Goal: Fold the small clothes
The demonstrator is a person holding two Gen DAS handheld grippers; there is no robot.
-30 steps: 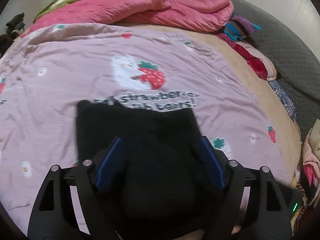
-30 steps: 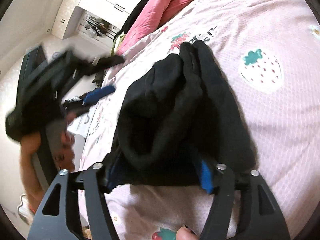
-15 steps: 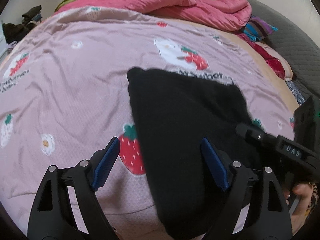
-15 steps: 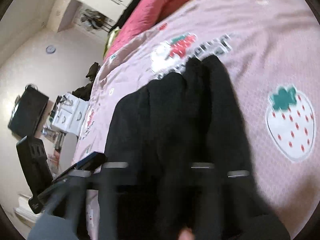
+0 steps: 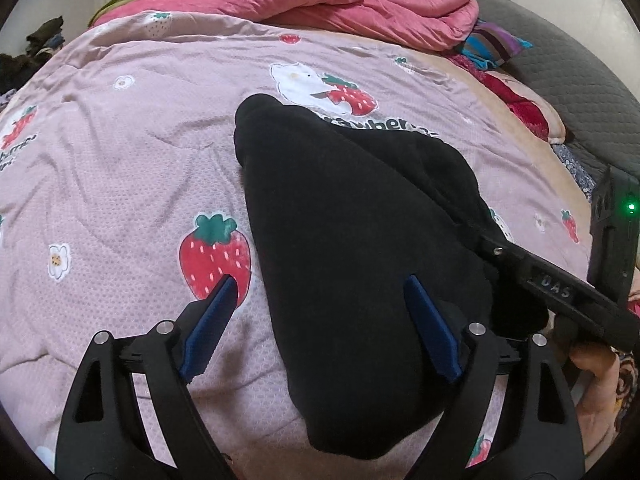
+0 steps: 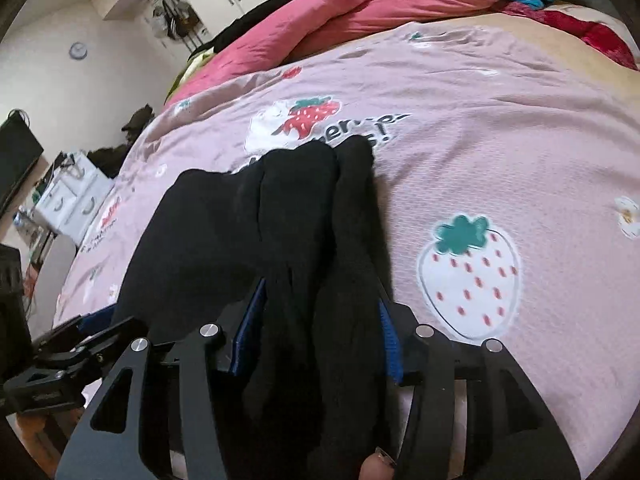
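Observation:
A black folded garment (image 5: 352,216) lies on the pink strawberry bedspread (image 5: 120,168). My left gripper (image 5: 320,312) is open, its blue pads wide apart just above the near end of the garment, not holding it. My right gripper (image 6: 316,320) has its blue pads closed on bunched folds of the same black garment (image 6: 288,216) at its near edge. In the left wrist view the right gripper's body (image 5: 560,292) reaches in from the right onto the cloth. The left gripper's body shows at the left edge of the right wrist view (image 6: 68,356).
A pink quilt (image 5: 320,4) is heaped at the far end of the bed. Colourful pillows (image 5: 500,48) and a grey headboard (image 5: 580,80) are on the right. White drawers (image 6: 68,208) and clutter stand on the floor left of the bed.
My left gripper has let go of the garment and pulled back to its left side. The garment has settled flat on the bedspread. My right gripper keeps its hold.

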